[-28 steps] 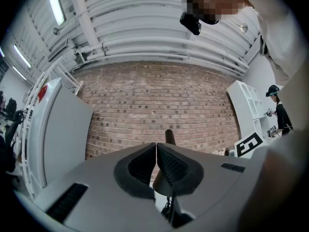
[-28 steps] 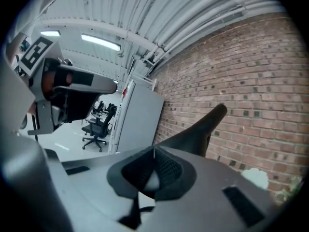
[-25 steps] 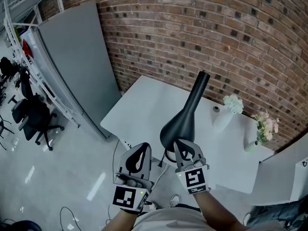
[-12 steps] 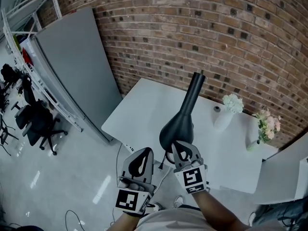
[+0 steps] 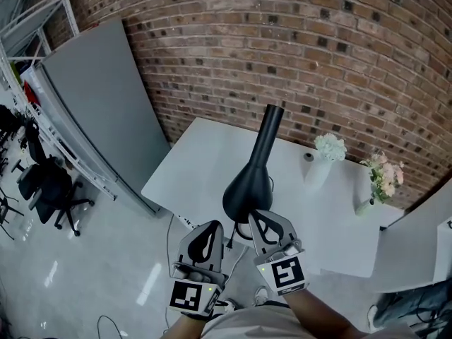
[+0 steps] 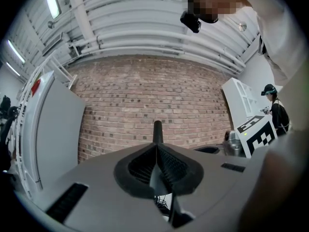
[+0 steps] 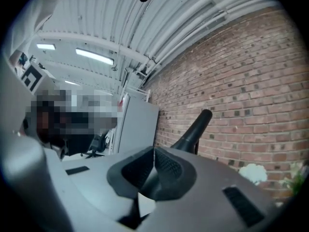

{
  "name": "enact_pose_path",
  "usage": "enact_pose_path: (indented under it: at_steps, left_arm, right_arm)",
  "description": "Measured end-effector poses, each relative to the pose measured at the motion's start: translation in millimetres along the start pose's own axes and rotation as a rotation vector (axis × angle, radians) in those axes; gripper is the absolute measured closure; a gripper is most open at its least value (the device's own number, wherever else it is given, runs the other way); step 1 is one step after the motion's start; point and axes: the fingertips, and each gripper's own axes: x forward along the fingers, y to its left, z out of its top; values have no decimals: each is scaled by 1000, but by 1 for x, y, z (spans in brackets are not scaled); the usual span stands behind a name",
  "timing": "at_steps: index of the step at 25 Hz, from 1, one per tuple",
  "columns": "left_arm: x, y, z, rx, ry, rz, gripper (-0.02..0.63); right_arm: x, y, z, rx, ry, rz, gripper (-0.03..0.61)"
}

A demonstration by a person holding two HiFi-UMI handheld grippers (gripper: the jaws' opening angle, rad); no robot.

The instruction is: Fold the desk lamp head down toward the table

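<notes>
Pushing the black desk lamp with the flared head (image 5: 248, 189) with closed jaws could let them skid off, or tip the whole lamp on the white surface (image 5: 205, 157). Its head stands just ahead of the right gripper (image 5: 258, 217), perhaps touching. The left gripper (image 5: 210, 233) hangs beside it, and both are closed and empty.

The desk lamp (image 5: 248, 188) stands at the tabletop's (image 5: 201, 162) near edge; a flower vase (image 5: 318, 167) stands at the far edge by the brick wall (image 5: 318, 48), a second vase (image 5: 367, 202) near the far right corner; a panel (image 5: 99, 108) stands left of the tabletop
</notes>
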Motion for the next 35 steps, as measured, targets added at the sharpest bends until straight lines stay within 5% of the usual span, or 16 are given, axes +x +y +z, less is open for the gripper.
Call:
enact_pose_path:
  at_steps: [25,35]
  left_arm:
    - [-49,-40,-24,-58,27,-118,601]
    - [-54,-35,-15,-30,6,-62,601]
  right_arm:
    - [-90,30,20,87,-38,-87,560]
    - [-92,27,29,68,-66,-56,560]
